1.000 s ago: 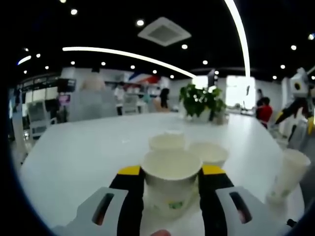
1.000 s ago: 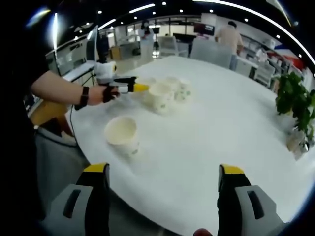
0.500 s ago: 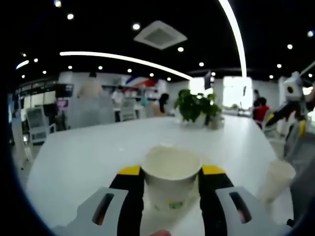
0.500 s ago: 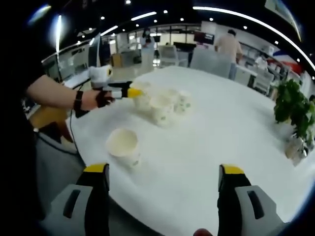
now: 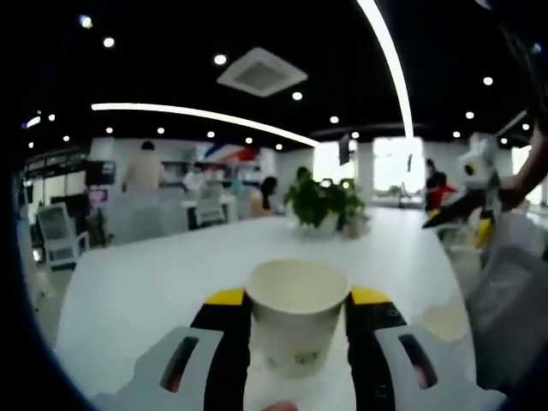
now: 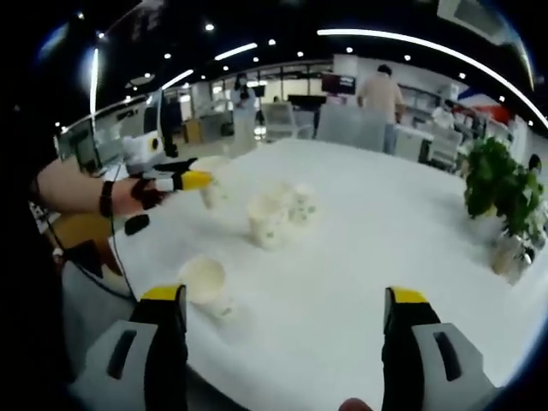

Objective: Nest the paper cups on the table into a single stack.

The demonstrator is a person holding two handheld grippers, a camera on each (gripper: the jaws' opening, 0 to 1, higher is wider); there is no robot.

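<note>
Upright paper cup (image 5: pixel 297 318), mouth up

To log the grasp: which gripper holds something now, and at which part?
The left gripper holds a paper cup by its side wall, just under the rim. The right gripper is open, holding nothing.

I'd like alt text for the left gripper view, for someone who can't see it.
A claw grips a white paper cup between its two yellow-tipped jaws, above a large white table. A potted plant stands at the table's far side, with an office and a few people beyond.
</note>
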